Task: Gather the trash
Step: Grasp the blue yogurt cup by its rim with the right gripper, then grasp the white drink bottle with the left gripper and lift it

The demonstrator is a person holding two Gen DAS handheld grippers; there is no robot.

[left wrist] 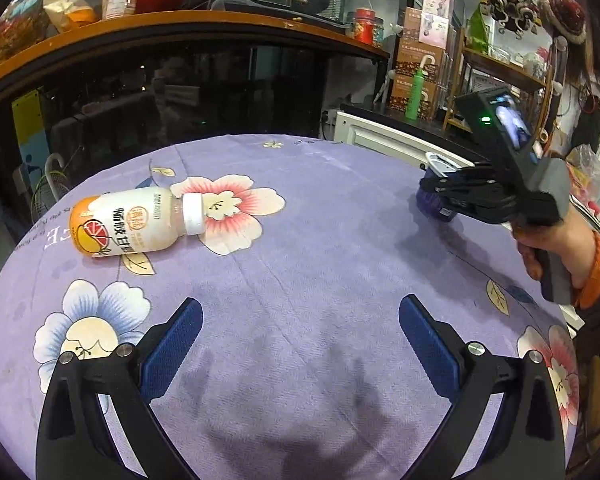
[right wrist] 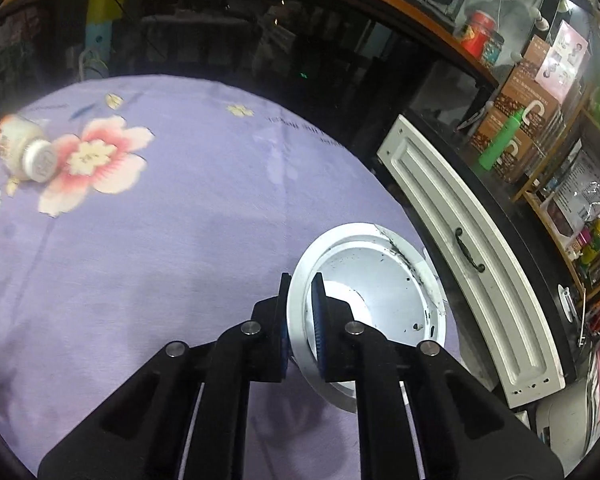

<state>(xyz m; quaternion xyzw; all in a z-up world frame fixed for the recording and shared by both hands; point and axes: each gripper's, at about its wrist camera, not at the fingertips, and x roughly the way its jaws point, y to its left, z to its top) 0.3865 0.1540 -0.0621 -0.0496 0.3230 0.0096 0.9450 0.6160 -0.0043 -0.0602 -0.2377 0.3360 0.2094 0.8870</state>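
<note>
A white and orange drink bottle (left wrist: 132,226) lies on its side on the purple flowered tablecloth (left wrist: 300,240), cap to the right; it also shows in the right wrist view (right wrist: 22,148) at far left. My left gripper (left wrist: 300,320) is open and empty, above the cloth, nearer than the bottle and to its right. My right gripper (right wrist: 302,308) is shut on the rim of a small white bin (right wrist: 380,280), one finger inside and one outside. The bin is empty with dark specks inside. In the left wrist view the right gripper (left wrist: 440,192) is at the table's right edge.
A dark glass counter with a wooden top (left wrist: 180,28) runs behind the table. A white panel with a handle (right wrist: 460,248) stands to the right of the table edge. Shelves with boxes and a green bottle (right wrist: 500,140) are further right.
</note>
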